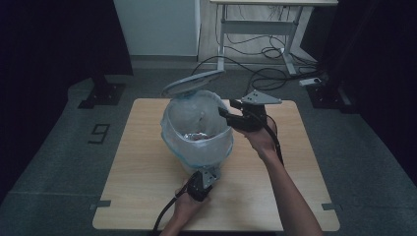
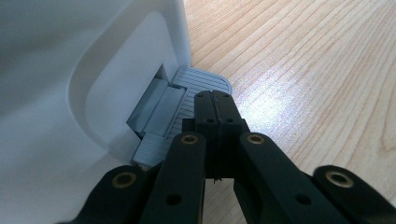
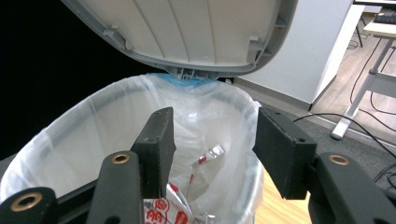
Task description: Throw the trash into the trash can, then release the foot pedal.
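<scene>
I work with a small pedal bin that stands near the middle of the wooden table, and I keep its grey lid up, at about 12 o'clock from the bin's mouth. My left gripper is at 6 o'clock of the bin, its jaws shut together with nothing between them, and their tips rest on the ribbed grey pedal at the foot of the white body. My right gripper hovers at about 2 o'clock over the rim, jaws standing apart and empty; between them I see down into the bag. I judge the bin to be light: thin moulded plastic, smooth and a bit glossy, with rounded corners, so it can slide on the table if I push the pedal sideways instead of straight down. The pedal is stiff and its ribs give good hold for the closed tips. The liner bag is thin, translucent film with a blue edge, soft and crinkled, folded loosely over the rim; it tears or slips off easily, so I would not pinch it. Inside lie crumpled wrappers, red and white with some silver foil, very light and springy. The lid is a shallow ribbed shell on a back hinge, and I think it drops shut if the pedal is let go
</scene>
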`<state>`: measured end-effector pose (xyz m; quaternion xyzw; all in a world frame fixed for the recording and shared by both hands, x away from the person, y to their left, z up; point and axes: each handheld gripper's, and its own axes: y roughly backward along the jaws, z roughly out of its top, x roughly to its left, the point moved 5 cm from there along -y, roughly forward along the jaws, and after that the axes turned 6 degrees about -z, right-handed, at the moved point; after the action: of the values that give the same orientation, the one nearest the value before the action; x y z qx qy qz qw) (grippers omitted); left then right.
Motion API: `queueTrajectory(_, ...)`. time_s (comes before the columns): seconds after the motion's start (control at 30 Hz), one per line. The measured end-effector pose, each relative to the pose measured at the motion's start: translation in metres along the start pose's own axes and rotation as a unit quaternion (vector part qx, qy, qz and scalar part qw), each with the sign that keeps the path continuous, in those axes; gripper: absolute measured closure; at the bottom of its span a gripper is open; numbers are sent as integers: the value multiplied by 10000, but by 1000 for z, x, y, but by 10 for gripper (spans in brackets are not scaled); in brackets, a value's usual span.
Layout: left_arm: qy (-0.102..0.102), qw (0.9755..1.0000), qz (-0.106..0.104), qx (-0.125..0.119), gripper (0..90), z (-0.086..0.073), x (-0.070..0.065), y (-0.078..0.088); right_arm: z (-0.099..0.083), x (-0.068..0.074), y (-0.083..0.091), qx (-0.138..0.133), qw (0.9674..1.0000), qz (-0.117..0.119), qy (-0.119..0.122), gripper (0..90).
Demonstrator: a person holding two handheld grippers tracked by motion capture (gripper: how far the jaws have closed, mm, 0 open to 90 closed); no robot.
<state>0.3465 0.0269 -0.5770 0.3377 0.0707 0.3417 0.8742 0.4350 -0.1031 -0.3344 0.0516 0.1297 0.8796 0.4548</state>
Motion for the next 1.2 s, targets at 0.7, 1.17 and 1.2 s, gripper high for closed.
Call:
queueTrajectory(0.7,-20,10000,20,12,900,0,0,0,-29,-26,35,-94,9997,-112,-181,473)
queueTrajectory(1.17,93,9999,29,-39,895,1,1,0,-42,-37,51,-105,9995,-181,-243,472)
queueTrajectory(1.2,74,9999,110,-60,821,1,3,1,-43,-37,51,-108,9995,-188,-235,472)
